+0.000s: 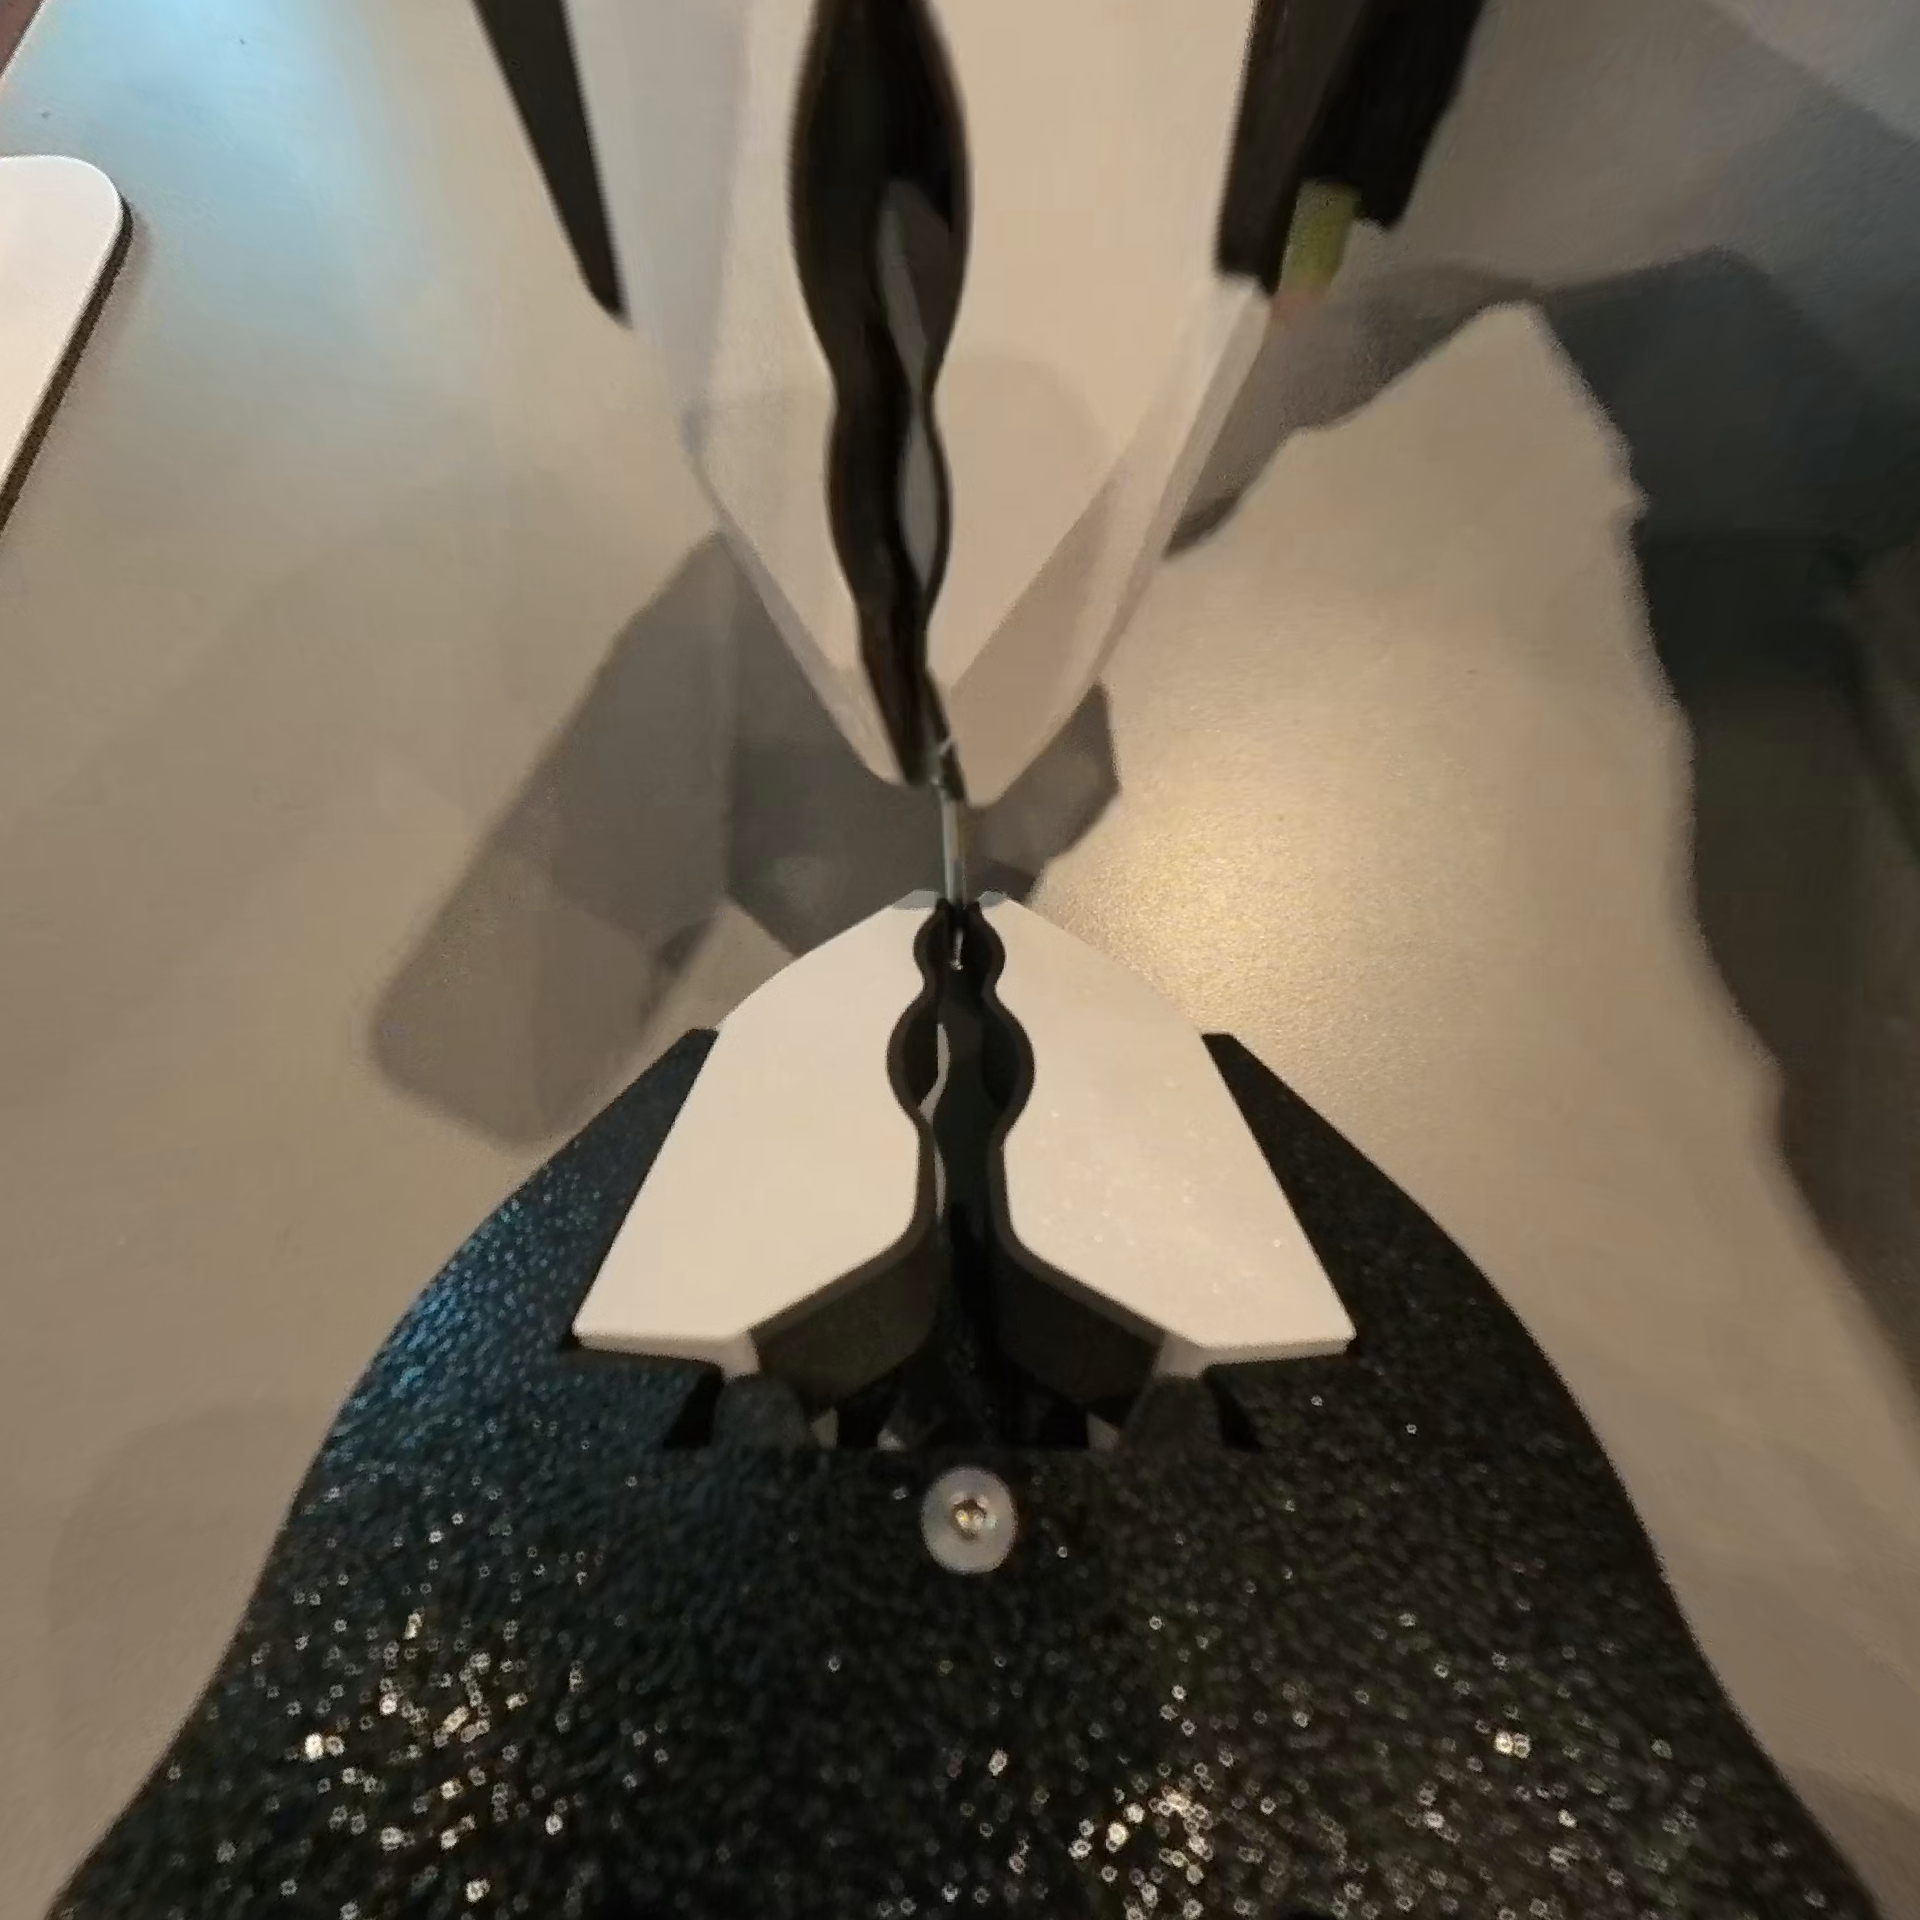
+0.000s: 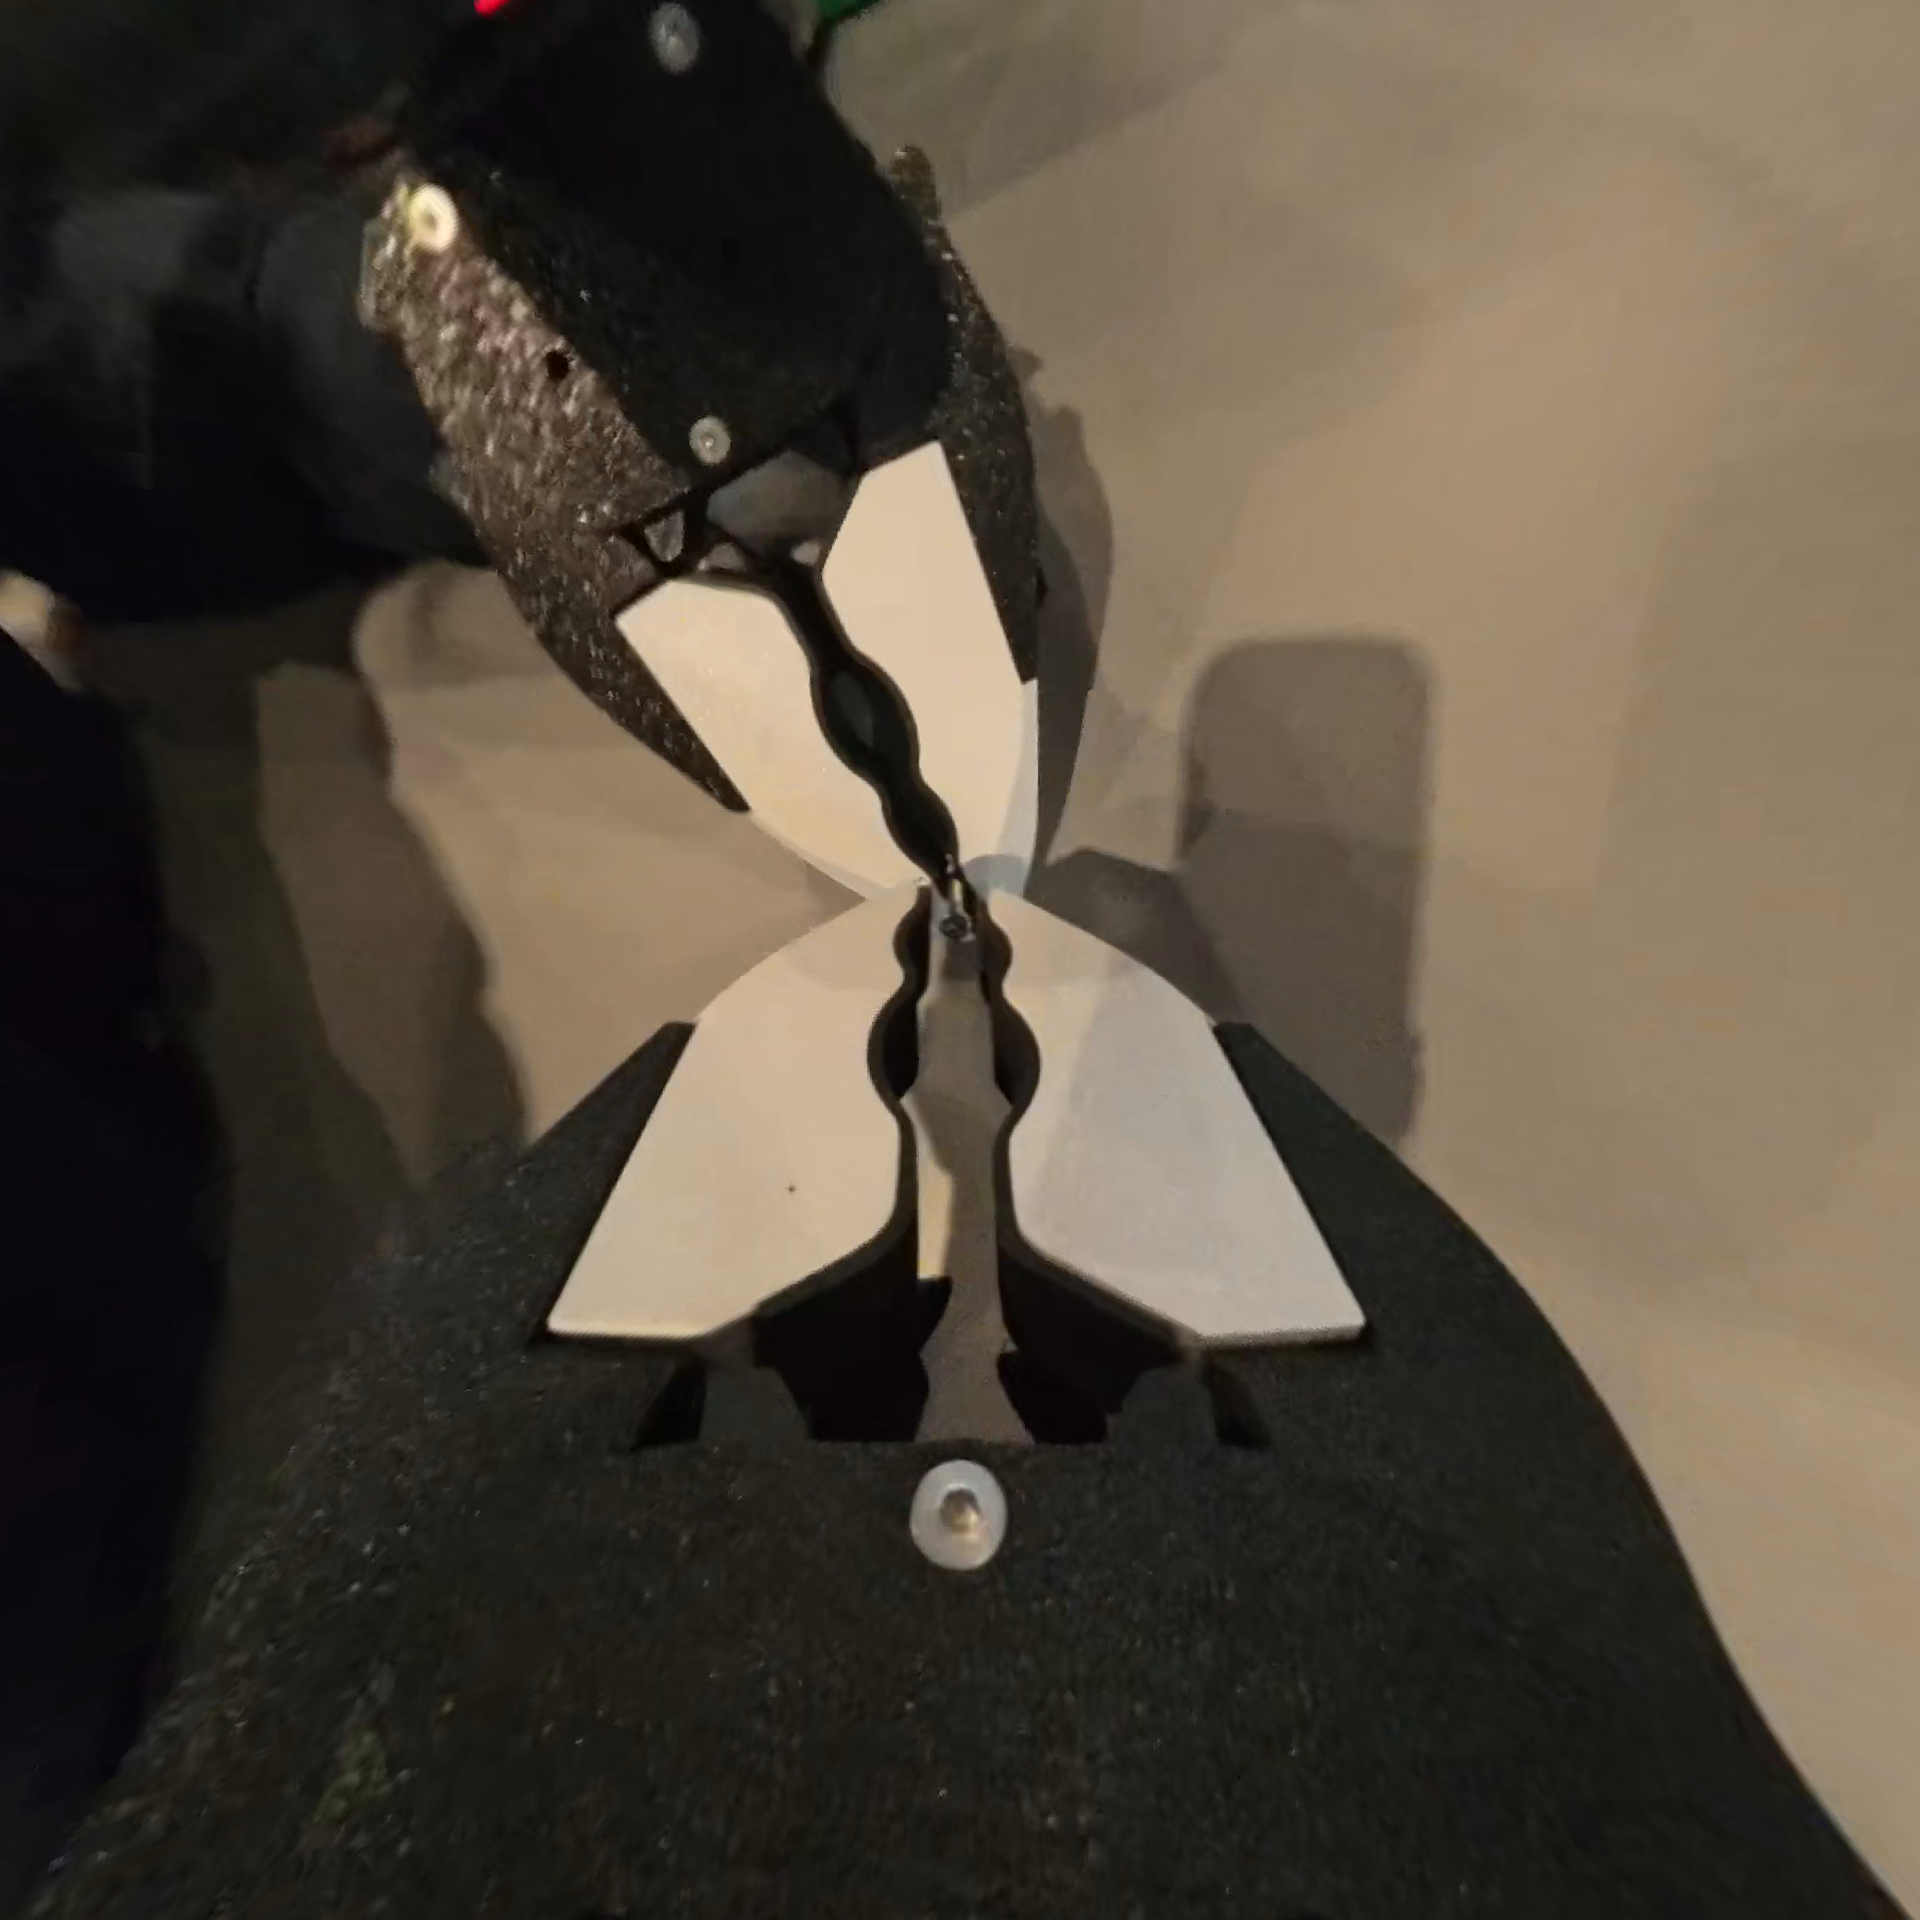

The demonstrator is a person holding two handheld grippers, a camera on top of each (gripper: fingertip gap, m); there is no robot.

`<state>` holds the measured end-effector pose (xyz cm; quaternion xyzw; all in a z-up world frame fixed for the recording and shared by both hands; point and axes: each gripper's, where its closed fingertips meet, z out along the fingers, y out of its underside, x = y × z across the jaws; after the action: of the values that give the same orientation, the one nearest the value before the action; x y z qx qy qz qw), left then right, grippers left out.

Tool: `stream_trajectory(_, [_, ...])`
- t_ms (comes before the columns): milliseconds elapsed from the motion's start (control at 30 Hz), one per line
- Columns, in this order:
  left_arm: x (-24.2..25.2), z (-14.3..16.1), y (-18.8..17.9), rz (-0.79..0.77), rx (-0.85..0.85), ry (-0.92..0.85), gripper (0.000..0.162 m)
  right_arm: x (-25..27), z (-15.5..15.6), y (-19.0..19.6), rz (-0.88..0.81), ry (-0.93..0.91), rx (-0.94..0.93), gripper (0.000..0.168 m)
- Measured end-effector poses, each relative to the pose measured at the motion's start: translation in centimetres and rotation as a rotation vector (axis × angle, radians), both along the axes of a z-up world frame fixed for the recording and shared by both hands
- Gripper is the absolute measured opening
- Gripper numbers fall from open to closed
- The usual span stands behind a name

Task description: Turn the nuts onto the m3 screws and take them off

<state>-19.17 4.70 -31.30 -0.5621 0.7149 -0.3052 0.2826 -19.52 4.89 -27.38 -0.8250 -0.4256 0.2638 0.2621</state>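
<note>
Pale tabletop beneath two grippers meeting tip to tip, clear of its edges.

Left gripper and right gripper are each clenched on opposite ends of a thin M3 screw spanning their tips; the nut, apparently at the right tips, is blurred.

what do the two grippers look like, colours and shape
Both match: the left gripper and right gripper each have a rough, speckled black body with a small silver bolt near the front, and two flat white fingers that taper to a point, edged in black with wavy inner sides.
</note>
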Motion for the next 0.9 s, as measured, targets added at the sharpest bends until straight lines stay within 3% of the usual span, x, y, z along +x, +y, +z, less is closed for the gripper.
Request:
stream_trajectory(133, [0.0, 0.0, 0.0, 0.0, -0.001, 0.0, 0.002, 0.6, 0.1, -0.2, 0.263, -0.144, 0.302, 0.025])
stream_trajectory(267, [0.0, 0.0, 0.0, 0.0, -0.001, 0.0, 0.002, 0.6, -0.9, -0.6, 0.395, -0.225, 0.386, 0.023])
stream_trajectory(633, [0.0, 0.0, 0.0, 0.0, -0.002, 0.001, 0.002, 0.0, -0.7, -0.1, 0.424, -0.17, 0.394, 0.006])
stream_trajectory(900, [0.0, 0.0, 0.0, 0.0, -0.004, 0.002, 0.002, 0.0, -0.7, 0.0, 0.168, -0.081, 0.243, 0.005])
